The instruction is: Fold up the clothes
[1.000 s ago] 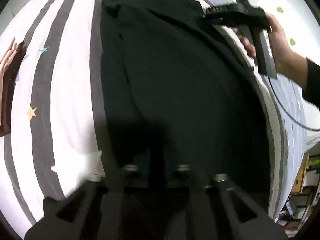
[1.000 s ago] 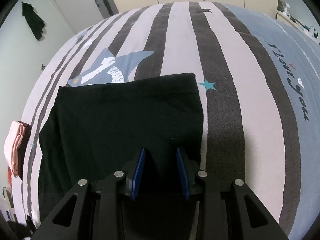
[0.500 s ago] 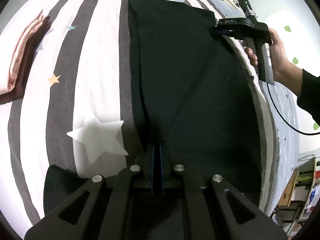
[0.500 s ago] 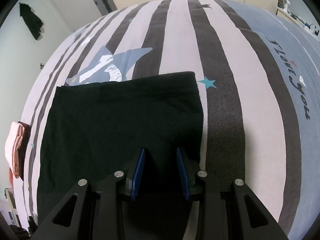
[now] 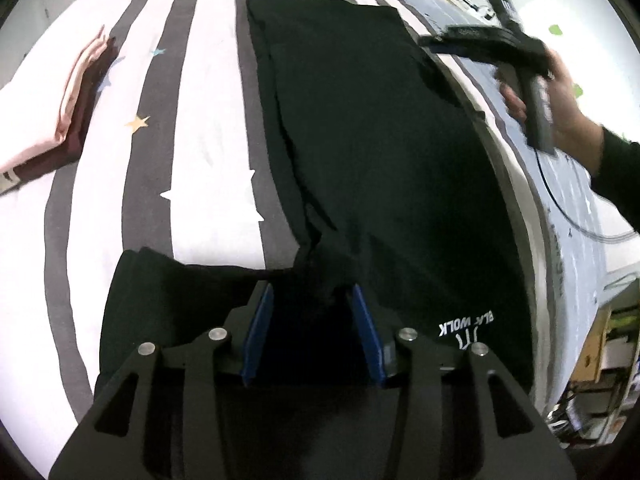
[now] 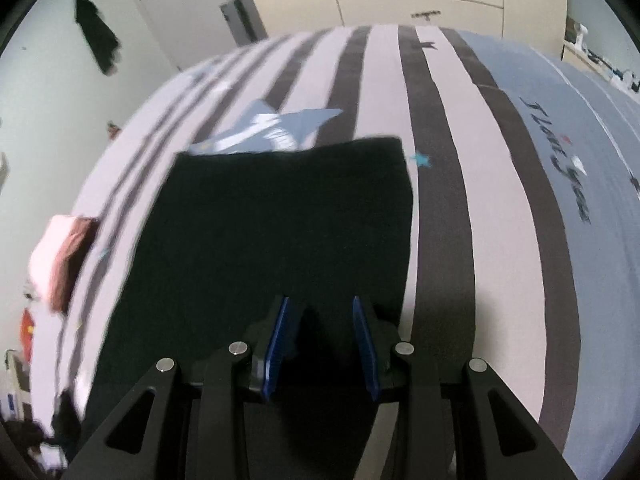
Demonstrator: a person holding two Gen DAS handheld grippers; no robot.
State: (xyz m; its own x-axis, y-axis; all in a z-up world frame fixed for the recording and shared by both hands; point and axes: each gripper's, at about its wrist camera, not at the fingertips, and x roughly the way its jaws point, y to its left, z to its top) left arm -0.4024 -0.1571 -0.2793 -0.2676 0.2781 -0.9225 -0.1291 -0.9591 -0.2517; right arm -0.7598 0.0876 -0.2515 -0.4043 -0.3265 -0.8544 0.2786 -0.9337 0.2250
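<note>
Left claw (image 5: 312, 292) newly parted off black garment (image 5: 380, 128) (lengthwise up bed); right claw (image 6: 320, 304) half-open, empty.

black garment (image 5: 380, 140) — "BLK WOLK" | bedsheet (image 6: 500, 240) — "I Love You"

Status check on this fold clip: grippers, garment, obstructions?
Left gripper jaws just opened, cloth slack between them. Right gripper open over the black garment, flat on the striped bed. Folded pink stack clear.

The garment (image 5: 380, 128) lies spread on the bed (image 5: 208, 92); a folded stack (image 5: 76, 100) sits well apart to its left, near the bed's edge.
</note>
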